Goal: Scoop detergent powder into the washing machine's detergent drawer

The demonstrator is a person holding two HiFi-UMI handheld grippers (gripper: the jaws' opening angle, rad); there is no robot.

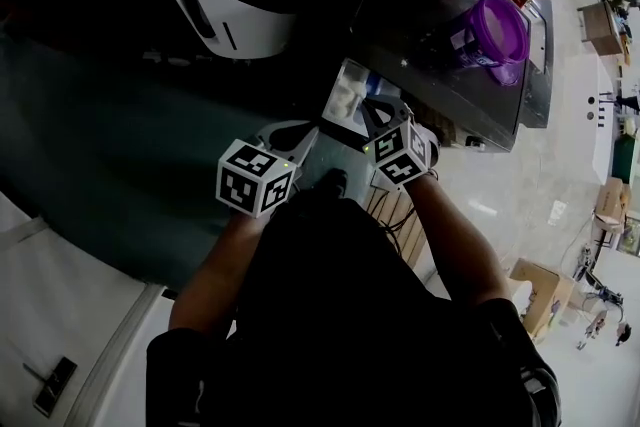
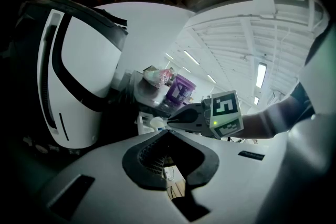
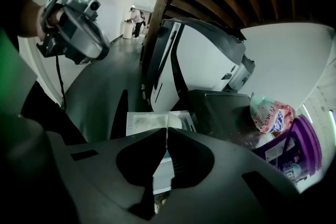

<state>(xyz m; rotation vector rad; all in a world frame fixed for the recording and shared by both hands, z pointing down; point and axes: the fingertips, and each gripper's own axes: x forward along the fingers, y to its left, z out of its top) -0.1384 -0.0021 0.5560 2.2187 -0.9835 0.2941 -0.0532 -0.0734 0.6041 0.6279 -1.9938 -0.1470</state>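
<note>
Right gripper view: jaws together, empty, right gripper (image 3: 167, 129) just over open drawer (image 3: 130, 119) with powder (image 3: 144, 121) inside. Left gripper (image 2: 168, 132) likewise closed, empty, beside it. Purple tub (image 1: 492, 30) on counter (image 1: 430, 80), apart.

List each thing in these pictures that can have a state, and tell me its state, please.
Drawer: pulled out; some powder seems to lie in one compartment.
Scoop: held over the drawer.
Right hand-held gripper: shut on the scoop.
Left hand-held gripper: shut, empty.
Tub: upright; I cannot tell if the lid is on.
</note>
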